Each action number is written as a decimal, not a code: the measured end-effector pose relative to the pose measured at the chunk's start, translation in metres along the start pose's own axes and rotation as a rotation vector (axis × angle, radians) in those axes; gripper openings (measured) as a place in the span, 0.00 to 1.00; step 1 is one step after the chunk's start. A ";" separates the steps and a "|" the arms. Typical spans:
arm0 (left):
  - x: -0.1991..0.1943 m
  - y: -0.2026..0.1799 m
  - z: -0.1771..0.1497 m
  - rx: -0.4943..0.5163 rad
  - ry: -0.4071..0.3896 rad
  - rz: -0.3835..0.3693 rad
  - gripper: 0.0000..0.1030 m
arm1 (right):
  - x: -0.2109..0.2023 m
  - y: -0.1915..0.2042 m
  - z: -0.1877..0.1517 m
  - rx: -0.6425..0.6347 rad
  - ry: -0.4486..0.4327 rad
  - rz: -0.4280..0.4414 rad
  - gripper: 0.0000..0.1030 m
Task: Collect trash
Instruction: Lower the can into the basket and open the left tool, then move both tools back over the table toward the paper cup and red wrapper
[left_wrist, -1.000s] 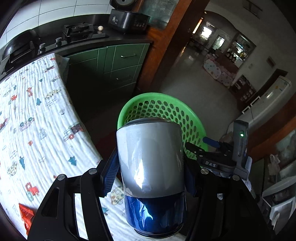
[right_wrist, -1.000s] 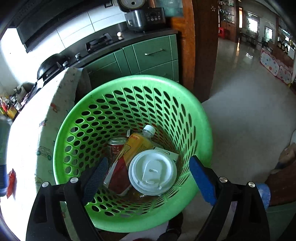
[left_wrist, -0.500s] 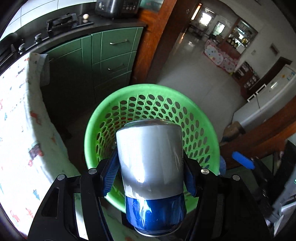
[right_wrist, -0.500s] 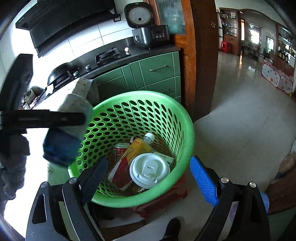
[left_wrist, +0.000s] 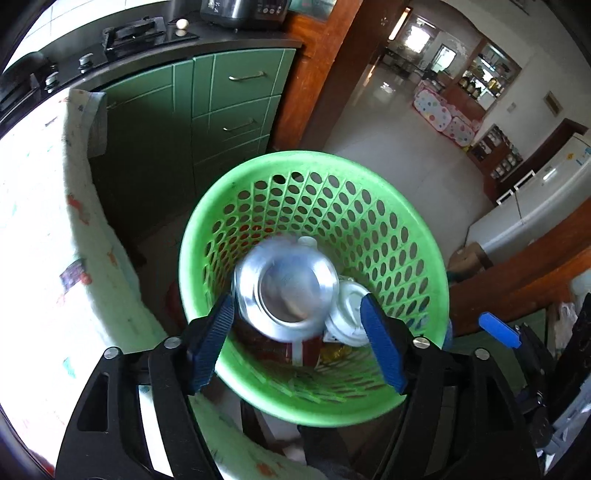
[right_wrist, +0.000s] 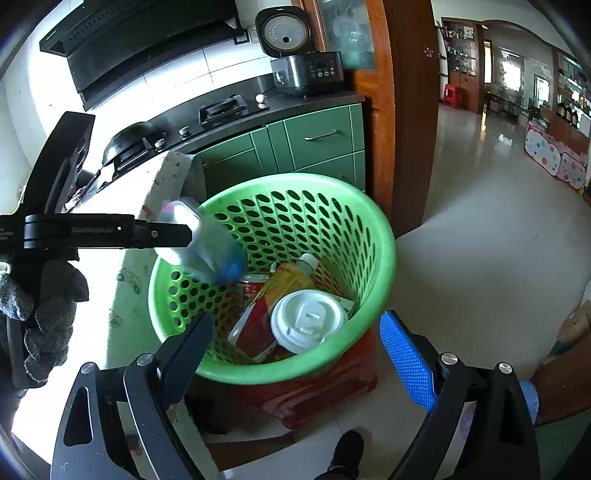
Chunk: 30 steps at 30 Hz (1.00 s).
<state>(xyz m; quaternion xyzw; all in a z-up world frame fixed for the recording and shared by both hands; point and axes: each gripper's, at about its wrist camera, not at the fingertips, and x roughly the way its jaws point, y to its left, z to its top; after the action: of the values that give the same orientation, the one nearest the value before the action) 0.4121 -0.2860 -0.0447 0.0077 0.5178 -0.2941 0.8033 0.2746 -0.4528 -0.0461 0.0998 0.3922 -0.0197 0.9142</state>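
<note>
Over the green basket (left_wrist: 417, 236), my left gripper (left_wrist: 297, 345) is opening and the silver can (left_wrist: 286, 290) is blurred just past its blue pads, free of them.

From my right wrist view the can (right_wrist: 207, 243) tilts at the basket rim (right_wrist: 384, 236), above a white lid (right_wrist: 308, 319) and a bottle (right_wrist: 284, 280). A second ago my left pads clamped it upright. My right gripper (right_wrist: 295, 347) stands spread and empty.

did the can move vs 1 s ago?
Yes. The can has left the opening left gripper and is dropping, blurred, into the basket, no longer between the pads.
</note>
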 end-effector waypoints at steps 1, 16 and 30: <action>-0.004 0.002 -0.003 -0.002 -0.004 -0.001 0.69 | -0.002 0.003 -0.002 -0.003 -0.002 -0.001 0.86; -0.126 0.039 -0.089 -0.036 -0.191 0.056 0.69 | -0.045 0.081 -0.020 -0.052 -0.033 0.068 0.86; -0.229 0.151 -0.195 -0.254 -0.305 0.286 0.69 | -0.041 0.215 -0.047 -0.219 0.031 0.247 0.86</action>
<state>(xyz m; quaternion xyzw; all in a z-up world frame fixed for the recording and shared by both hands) 0.2564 0.0076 0.0123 -0.0647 0.4171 -0.1079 0.9001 0.2372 -0.2342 -0.0124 0.0472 0.3910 0.1372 0.9089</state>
